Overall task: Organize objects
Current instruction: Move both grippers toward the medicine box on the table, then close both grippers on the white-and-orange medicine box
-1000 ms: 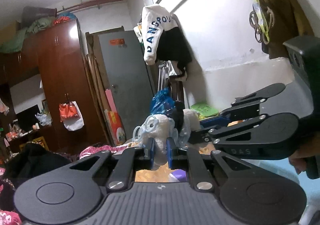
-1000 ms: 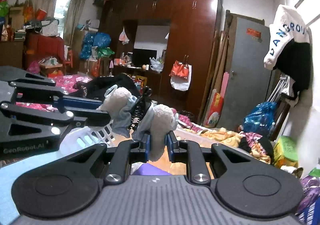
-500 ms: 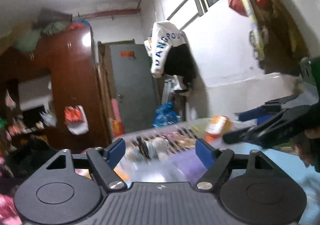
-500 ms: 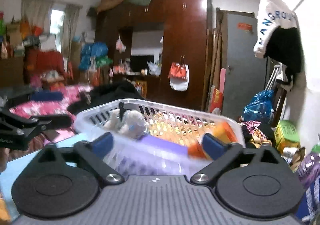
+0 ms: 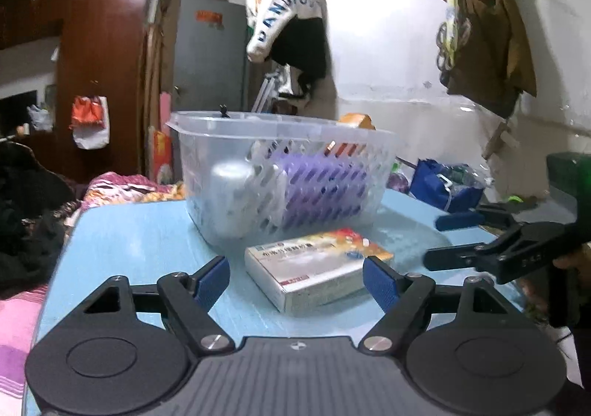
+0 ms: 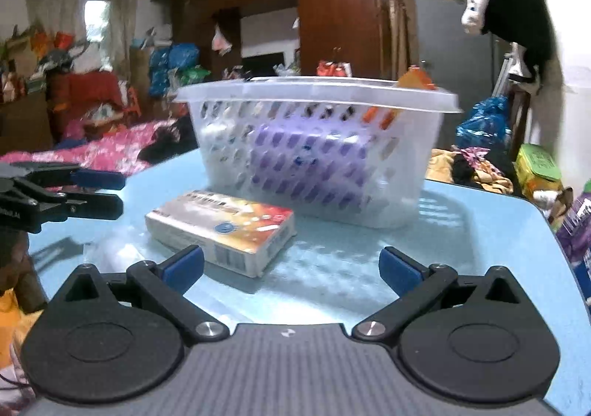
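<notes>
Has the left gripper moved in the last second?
Yes. The left gripper has come down: against the grey door, the basket and blue table now fill its view.

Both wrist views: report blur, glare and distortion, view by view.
Left wrist view: the basket and its contents are motion-smeared, the box is sharper, a bright glare spot sits on the wardrobe, and fisheye bending curves the table edge. Right wrist view: the basket is softly blurred, the window is overexposed, and the room edges bow.

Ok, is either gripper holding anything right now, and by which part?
Nothing is held. The left gripper and right gripper are both open and empty; the box lies on the table.
</notes>
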Motion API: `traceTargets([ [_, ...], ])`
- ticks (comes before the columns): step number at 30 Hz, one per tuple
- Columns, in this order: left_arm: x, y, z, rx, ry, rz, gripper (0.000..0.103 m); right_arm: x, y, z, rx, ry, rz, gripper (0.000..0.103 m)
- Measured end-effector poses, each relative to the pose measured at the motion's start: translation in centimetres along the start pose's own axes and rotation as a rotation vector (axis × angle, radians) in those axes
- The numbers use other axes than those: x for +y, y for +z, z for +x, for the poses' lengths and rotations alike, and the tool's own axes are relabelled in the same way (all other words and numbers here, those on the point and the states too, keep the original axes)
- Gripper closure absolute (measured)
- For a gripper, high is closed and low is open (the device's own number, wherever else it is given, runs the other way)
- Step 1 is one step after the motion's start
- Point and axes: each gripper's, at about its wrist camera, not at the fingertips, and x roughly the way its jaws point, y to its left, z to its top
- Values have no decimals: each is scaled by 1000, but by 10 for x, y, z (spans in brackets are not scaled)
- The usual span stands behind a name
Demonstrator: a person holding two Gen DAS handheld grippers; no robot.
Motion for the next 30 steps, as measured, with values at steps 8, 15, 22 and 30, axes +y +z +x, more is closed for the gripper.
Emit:
traceTargets([
  [8,6,0,22,116,-65,35,21,10,4,23,98,69,-78,22],
  [15,10,-1,33,182,-83,-22,32,4,0,33,152,149,-51,48],
  [22,6,-3,40,213,-78,-40,52,7,-1,31,154,152,-61,54],
  [30,-1,-6,32,165,-25,-5,69,7,0,26,105,136,-72,59],
])
